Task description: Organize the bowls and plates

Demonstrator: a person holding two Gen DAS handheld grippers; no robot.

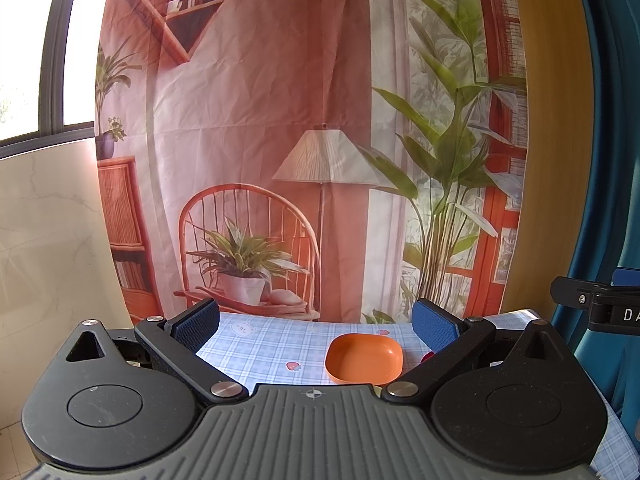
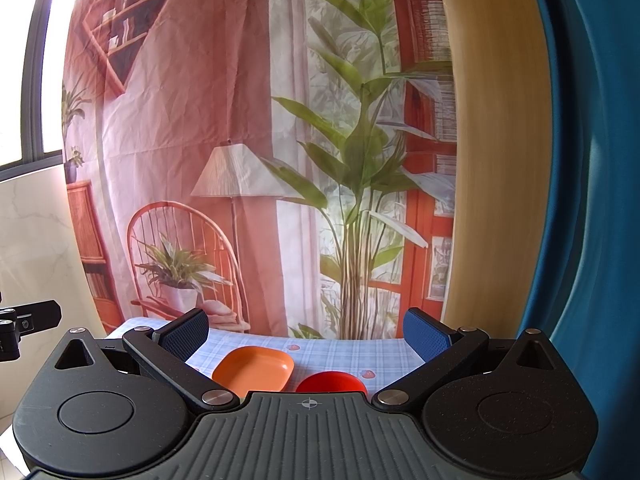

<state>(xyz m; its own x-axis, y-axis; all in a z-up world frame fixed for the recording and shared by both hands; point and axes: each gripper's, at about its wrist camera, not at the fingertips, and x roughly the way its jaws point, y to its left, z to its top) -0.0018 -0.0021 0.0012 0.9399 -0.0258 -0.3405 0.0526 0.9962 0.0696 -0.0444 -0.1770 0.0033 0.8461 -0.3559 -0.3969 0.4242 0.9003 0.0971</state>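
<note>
Left wrist view, left gripper (image 1: 316, 326) spread wide and holding nothing, orange bowl (image 1: 363, 358) on the checked tablecloth (image 1: 256, 348) between its fingers – right gripper (image 2: 306, 330) also spread, empty, red bowl (image 2: 331, 382) just beside the orange one.

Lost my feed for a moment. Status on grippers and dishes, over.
Left gripper open, empty. Right gripper open, empty. Orange bowl and red dish side by side on checked tablecloth, untouched. Nothing in the way.

Black left gripper (image 1: 316, 326), blue textured pads (image 1: 434, 326), silver screws, ribbed grey base
</note>
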